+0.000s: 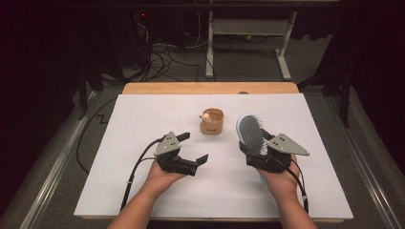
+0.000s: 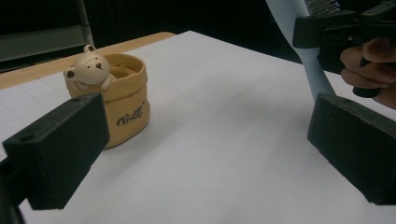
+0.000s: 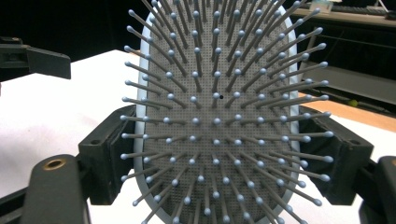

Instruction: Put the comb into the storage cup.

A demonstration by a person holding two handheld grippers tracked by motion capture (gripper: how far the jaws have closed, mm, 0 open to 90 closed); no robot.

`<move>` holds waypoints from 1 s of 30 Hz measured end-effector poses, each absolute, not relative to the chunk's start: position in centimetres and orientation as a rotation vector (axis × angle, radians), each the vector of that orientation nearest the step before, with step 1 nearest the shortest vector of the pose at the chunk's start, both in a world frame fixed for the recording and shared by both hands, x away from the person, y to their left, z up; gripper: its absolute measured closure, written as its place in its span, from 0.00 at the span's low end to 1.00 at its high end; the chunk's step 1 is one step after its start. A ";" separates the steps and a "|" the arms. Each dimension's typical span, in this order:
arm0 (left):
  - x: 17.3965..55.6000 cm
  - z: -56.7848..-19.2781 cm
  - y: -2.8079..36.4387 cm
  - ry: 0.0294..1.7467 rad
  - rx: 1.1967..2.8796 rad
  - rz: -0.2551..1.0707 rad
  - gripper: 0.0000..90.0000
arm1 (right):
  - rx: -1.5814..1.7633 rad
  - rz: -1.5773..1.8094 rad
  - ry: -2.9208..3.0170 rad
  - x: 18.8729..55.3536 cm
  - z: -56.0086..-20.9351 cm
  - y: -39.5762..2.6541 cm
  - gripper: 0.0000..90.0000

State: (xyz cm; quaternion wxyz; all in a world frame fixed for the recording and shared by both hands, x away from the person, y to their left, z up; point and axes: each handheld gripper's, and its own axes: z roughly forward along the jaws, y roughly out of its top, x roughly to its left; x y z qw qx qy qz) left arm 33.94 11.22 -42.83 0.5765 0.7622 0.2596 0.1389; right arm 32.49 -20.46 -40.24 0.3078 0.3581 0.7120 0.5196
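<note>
A pale blue hairbrush (image 1: 251, 133) with grey bristles is lifted off the table, bristles facing me, and my right gripper (image 1: 261, 149) is shut on its sides. In the right gripper view the brush head (image 3: 219, 116) sits between both jaws. A small tan pot (image 1: 212, 122) with a bear figure (image 1: 206, 116) on its rim stands mid-table. My left gripper (image 1: 193, 149) is open with nothing between its jaws, a little in front and left of the pot. From the left gripper view I see the pot (image 2: 122, 106), the bear (image 2: 89, 70) and the brush handle (image 2: 314, 70).
A white sheet (image 1: 143, 124) covers a wooden table whose far edge (image 1: 210, 88) shows. Beyond it are a dark floor with cables (image 1: 162, 57) and a white desk frame (image 1: 248, 33).
</note>
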 end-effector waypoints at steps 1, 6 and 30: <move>33.9 -42.8 11.2 0.606 1.785 0.330 0.00 | 0.938 1.373 1.886 32.6 -40.2 -20.2 0.23; 34.0 -42.9 11.4 0.611 1.796 0.346 0.00 | 0.893 1.360 1.907 33.6 -39.8 -19.0 0.23; 34.1 -42.4 11.9 0.628 1.751 0.350 0.00 | 0.837 1.451 1.884 34.2 -38.6 -15.3 0.23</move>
